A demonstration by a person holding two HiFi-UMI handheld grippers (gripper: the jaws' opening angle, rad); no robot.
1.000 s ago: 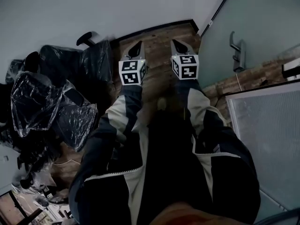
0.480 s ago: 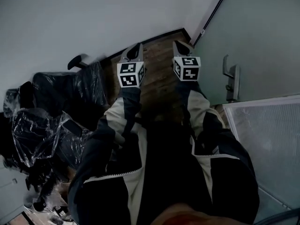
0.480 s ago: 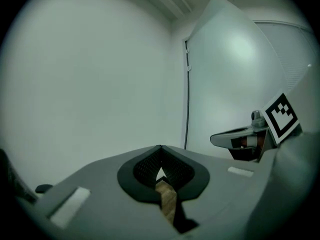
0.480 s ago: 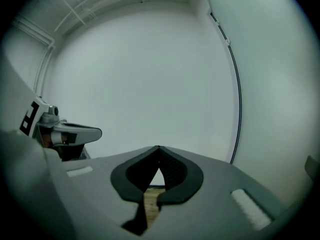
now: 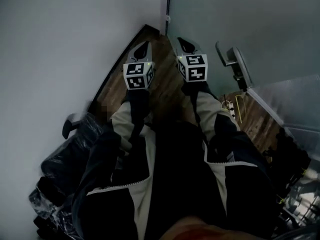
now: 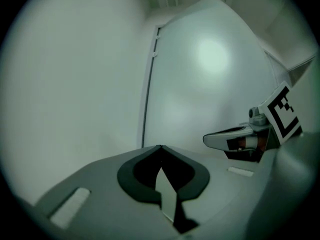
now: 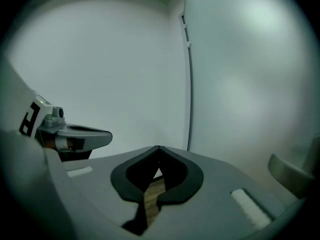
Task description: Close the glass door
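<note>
The frosted glass door point(image 5: 265, 24) fills the upper right of the head view, with its metal handle point(image 5: 233, 62) just right of my right gripper. The door's dark vertical edge point(image 5: 169, 9) meets the white wall point(image 5: 60, 44) at the corner ahead. My left gripper point(image 5: 142, 49) and right gripper point(image 5: 185, 44) are held side by side over the wooden floor point(image 5: 165, 86), both shut and holding nothing. In the left gripper view the tips point(image 6: 159, 147) meet before the door point(image 6: 210, 84). The right gripper view shows shut tips point(image 7: 158, 147) and the handle point(image 7: 295, 171) at lower right.
Office chairs wrapped in dark plastic point(image 5: 65, 169) crowd the lower left. Dark clutter point(image 5: 295, 169) lies at the lower right beyond a pale panel point(image 5: 295, 101). A thin yellowish loop point(image 5: 239, 109) lies on the floor near the door.
The view has swung right: the wrapped chairs slid down to the lower left, and the door with its handle moved towards the middle. Both grippers stayed shut, side by side.
</note>
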